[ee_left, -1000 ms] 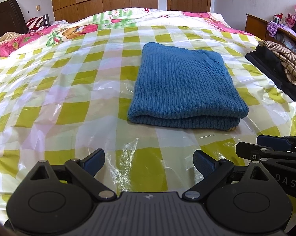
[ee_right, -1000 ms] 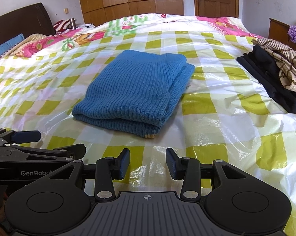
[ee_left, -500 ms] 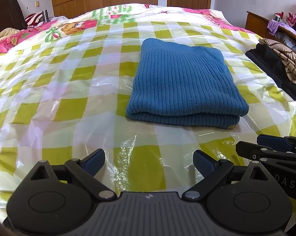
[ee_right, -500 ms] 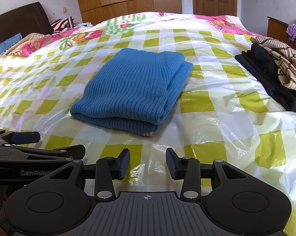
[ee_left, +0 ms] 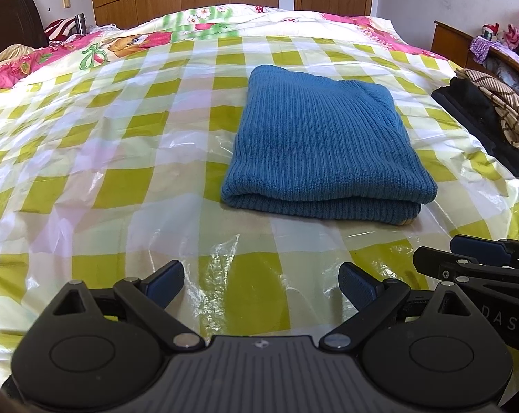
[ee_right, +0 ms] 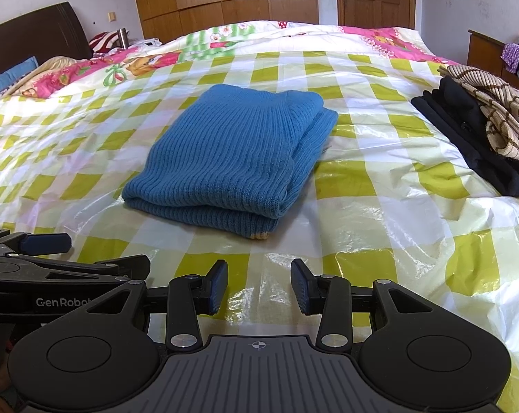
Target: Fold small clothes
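A blue ribbed knit sweater (ee_left: pixel 323 144) (ee_right: pixel 231 158) lies folded into a neat rectangle in the middle of the bed, its folded edge toward me. My left gripper (ee_left: pixel 261 282) hovers open over the plastic sheet in front of it, nothing between its fingers. My right gripper (ee_right: pixel 259 287) also stands open and empty, short of the sweater's near corner. Each gripper shows at the edge of the other's view: the right gripper (ee_left: pixel 466 258) at the right, the left gripper (ee_right: pixel 49 246) at the left.
A green-and-white checked plastic sheet (ee_left: pixel 121 179) covers the bed. A pile of black and striped beige clothes (ee_right: pixel 483 130) lies at the bed's right edge. A floral quilt (ee_right: pixel 149 62) and pillows sit toward the headboard; wardrobe and door stand behind.
The views shifted only slightly; the sweater stays folded in place and both grippers remain open and empty.
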### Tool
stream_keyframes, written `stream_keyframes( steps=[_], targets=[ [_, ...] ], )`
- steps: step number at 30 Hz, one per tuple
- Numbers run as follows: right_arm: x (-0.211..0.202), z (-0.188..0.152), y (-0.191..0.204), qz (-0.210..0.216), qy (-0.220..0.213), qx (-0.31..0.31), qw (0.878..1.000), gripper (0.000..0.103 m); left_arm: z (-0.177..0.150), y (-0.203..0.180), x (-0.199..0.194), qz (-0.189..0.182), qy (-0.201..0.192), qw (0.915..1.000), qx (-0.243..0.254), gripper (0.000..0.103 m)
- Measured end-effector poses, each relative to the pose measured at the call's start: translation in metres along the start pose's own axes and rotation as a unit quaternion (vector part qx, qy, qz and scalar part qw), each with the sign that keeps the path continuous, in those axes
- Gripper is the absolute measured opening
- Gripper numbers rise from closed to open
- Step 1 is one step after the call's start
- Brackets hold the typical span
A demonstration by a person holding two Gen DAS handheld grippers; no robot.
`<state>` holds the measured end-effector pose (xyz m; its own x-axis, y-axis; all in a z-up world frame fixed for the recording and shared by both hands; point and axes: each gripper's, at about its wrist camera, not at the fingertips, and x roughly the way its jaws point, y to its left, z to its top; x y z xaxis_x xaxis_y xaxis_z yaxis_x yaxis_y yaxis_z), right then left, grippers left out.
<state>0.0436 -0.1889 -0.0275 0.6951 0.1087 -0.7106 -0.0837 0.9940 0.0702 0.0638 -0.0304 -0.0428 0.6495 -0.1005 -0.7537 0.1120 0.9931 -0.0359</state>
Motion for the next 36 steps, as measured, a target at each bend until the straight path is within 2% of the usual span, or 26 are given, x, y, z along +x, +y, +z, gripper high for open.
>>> stream_keyframes(
  steps=[36],
  targets=[
    [0.0018,-0.0005,-0.0009,-0.001,0.001,0.000,1.000,0.040,-0.0008,-0.0010,-0.0011,0.005,-0.008,0.9999,0.004,0.103]
  ],
)
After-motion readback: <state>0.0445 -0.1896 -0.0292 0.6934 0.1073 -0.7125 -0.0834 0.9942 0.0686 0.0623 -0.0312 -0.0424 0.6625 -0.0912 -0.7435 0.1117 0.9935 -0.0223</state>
